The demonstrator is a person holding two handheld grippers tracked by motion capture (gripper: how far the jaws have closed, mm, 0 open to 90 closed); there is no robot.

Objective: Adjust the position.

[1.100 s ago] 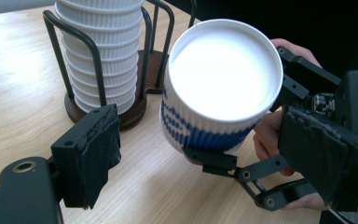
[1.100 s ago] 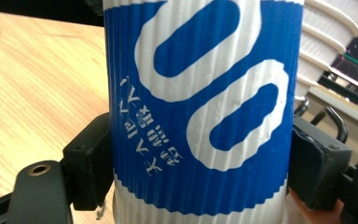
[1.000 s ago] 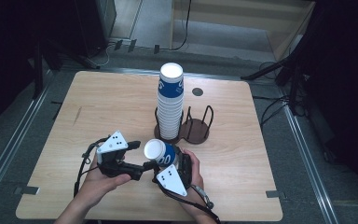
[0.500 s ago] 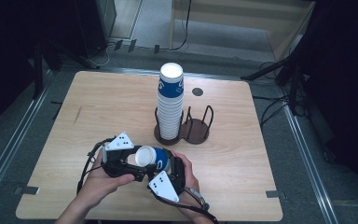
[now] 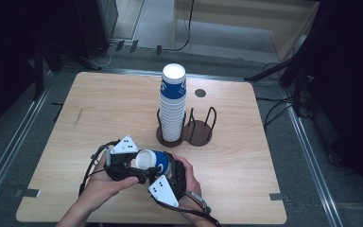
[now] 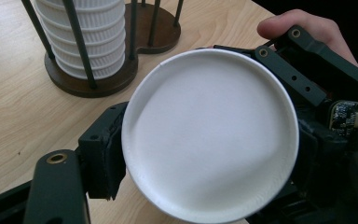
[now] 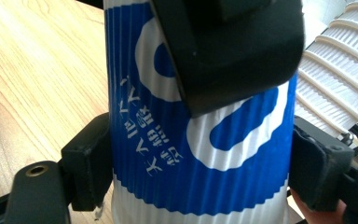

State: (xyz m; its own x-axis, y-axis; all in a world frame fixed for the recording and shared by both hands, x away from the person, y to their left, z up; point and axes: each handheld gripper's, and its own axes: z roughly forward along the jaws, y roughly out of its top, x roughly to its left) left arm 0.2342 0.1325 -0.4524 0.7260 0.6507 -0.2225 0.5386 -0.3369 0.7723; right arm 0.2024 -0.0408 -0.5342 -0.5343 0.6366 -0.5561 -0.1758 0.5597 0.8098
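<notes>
Clamping one blue-and-white paper cup (image 5: 152,161) from both sides, the left gripper (image 5: 134,176) has just closed its jaws onto it, opposite the right gripper (image 5: 166,171); the cup lies sideways just in front of the cup stack (image 5: 172,106), its base hidden.

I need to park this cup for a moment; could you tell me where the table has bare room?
Free: the left half of the table and the right strip beside the wooden holder. Crowded: the cup stack and the front edge.
</notes>
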